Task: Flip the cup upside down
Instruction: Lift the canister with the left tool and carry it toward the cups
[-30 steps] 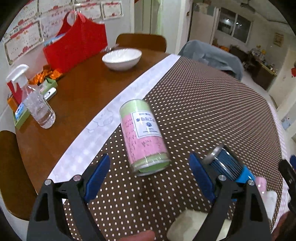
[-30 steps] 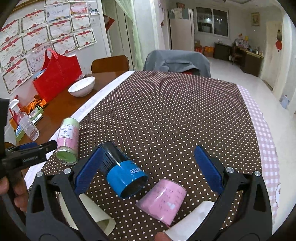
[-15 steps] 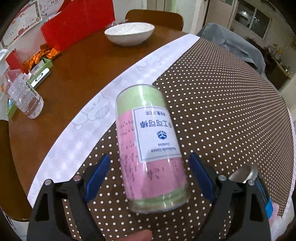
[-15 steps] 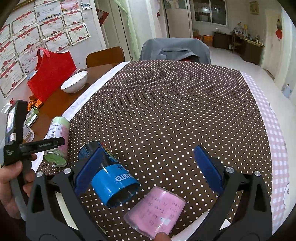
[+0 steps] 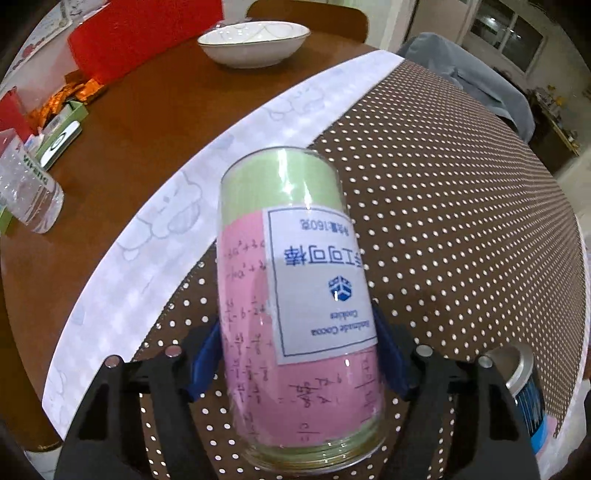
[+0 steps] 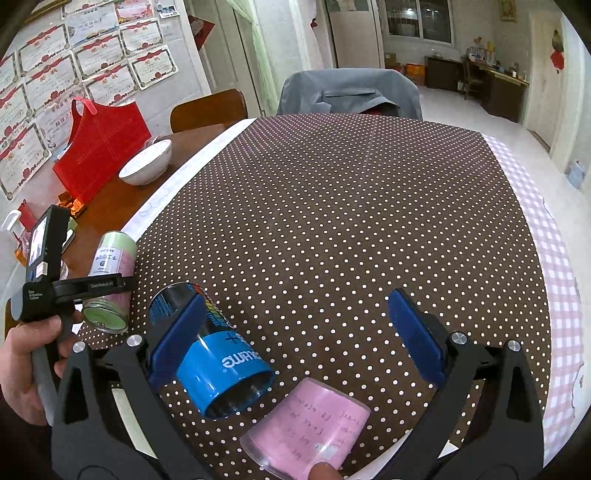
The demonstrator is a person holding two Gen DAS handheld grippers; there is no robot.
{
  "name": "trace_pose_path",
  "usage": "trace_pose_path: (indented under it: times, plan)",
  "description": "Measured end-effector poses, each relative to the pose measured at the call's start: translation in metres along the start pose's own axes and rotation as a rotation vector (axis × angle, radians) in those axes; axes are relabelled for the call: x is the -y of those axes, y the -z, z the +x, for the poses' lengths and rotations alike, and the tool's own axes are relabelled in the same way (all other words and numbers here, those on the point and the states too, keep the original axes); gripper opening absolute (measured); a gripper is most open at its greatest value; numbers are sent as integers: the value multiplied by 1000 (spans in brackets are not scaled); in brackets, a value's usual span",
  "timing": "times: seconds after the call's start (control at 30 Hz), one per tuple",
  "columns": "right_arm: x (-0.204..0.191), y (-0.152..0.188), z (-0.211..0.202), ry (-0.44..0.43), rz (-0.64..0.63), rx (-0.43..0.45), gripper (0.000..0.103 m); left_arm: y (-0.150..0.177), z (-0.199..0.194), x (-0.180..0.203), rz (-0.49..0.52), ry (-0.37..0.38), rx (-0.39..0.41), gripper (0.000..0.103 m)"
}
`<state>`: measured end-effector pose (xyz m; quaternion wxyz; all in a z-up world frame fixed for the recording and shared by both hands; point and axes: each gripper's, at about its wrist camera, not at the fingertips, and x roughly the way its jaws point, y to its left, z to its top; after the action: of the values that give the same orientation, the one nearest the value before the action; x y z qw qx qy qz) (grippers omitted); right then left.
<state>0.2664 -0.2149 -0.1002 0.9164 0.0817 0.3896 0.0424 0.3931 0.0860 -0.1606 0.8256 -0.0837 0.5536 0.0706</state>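
A clear cup with a green and pink paper wrap lies on its side on the dotted tablecloth, mouth toward me. My left gripper has its blue pads against both sides of the cup. In the right wrist view the same cup lies at the left with the left gripper across it. My right gripper is open and empty above a blue cup and a pink cup, both lying on their sides.
A white bowl, a red bag and a spray bottle stand on the bare wooden table at the left. A chair with a grey cover stands at the far end. The blue cup shows at the right.
My left gripper has moved forward around the green and pink cup and its pads have closed onto its sides. The right gripper has stayed open and nearly still.
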Motion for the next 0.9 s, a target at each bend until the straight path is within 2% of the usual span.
trace_pose_path:
  times: [0.2,0.57,0.9]
  plan:
    - [-1,3,-16,6,7,22,97,13,-19,7,82,22,46,70]
    - [4,16,-75,24,26,117,97,59,-103,29,225,91,187,70]
    - [33,55,-154,56,72,228,97,133,-191,66,336,183,307,70]
